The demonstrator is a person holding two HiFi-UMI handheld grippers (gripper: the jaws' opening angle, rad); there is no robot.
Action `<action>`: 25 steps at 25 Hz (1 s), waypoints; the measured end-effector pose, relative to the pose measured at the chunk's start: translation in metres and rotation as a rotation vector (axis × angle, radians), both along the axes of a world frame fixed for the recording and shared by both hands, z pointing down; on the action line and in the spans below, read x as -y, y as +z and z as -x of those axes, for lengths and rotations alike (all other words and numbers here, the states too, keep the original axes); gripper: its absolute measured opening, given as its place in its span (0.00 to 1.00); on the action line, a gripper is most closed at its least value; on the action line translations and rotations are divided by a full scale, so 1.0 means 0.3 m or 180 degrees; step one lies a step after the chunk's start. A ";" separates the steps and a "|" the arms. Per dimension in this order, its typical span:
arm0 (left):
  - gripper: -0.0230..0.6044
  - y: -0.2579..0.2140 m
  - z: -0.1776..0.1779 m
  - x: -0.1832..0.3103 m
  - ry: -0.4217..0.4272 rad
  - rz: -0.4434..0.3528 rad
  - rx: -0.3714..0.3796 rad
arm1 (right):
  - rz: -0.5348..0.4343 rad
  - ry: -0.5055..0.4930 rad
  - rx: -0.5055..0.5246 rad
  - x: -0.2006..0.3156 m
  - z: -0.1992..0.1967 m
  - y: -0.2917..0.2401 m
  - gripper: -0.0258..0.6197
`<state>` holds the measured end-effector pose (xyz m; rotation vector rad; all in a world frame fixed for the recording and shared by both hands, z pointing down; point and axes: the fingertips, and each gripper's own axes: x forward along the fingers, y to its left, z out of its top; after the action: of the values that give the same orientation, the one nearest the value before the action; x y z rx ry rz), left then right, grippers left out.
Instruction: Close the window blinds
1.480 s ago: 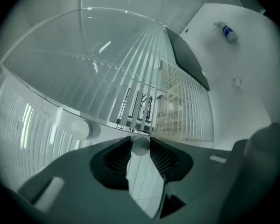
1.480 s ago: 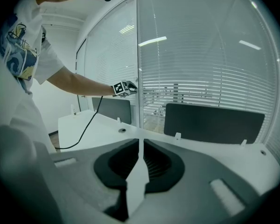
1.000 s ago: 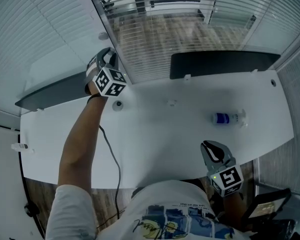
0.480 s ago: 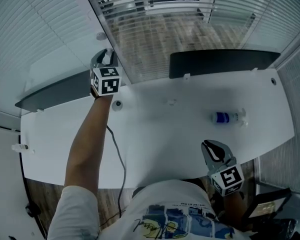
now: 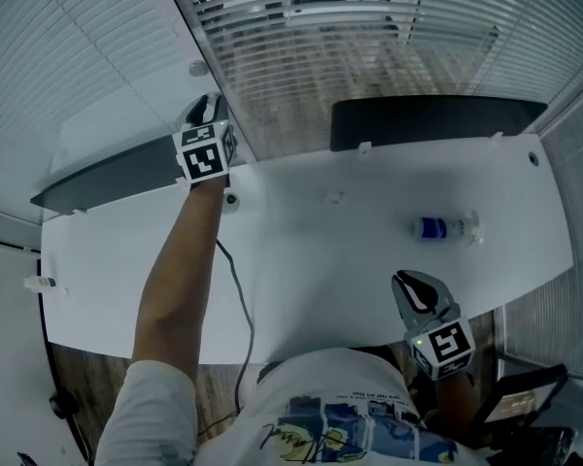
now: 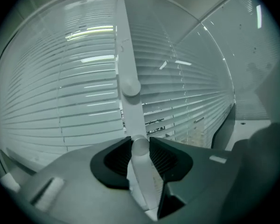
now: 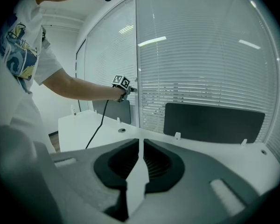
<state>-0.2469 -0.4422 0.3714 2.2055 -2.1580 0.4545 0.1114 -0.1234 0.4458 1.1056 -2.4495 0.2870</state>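
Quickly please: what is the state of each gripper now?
The left gripper is closed on the white wand of the blinds.
The right gripper is closed, empty.

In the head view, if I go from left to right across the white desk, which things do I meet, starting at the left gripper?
left gripper → round cable hole → small white clip → bottle → small hole near the right end

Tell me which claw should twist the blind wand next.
Left. The left claw grips the wand at the blinds; the right claw sits shut and empty by the desk, far from it.
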 end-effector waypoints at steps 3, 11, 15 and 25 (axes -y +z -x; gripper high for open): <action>0.25 0.005 -0.008 0.002 0.0061 0.0019 0.0373 | -0.0009 -0.0002 -0.0003 0.000 -0.002 0.001 0.07; 0.30 0.004 -0.068 -0.010 0.0460 0.0014 0.1908 | -0.0015 0.0002 0.0001 0.002 -0.006 -0.001 0.07; 0.31 0.020 -0.092 -0.028 0.0646 0.0027 0.2591 | -0.0025 0.0006 0.0013 0.000 -0.009 -0.002 0.07; 0.33 0.063 -0.077 0.000 0.0887 0.0209 0.4036 | -0.0025 0.0001 0.0006 -0.004 -0.013 0.002 0.07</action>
<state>-0.2237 -0.4422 0.3903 2.4414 -1.9885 2.3972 0.1152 -0.1222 0.4465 1.1095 -2.4542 0.2788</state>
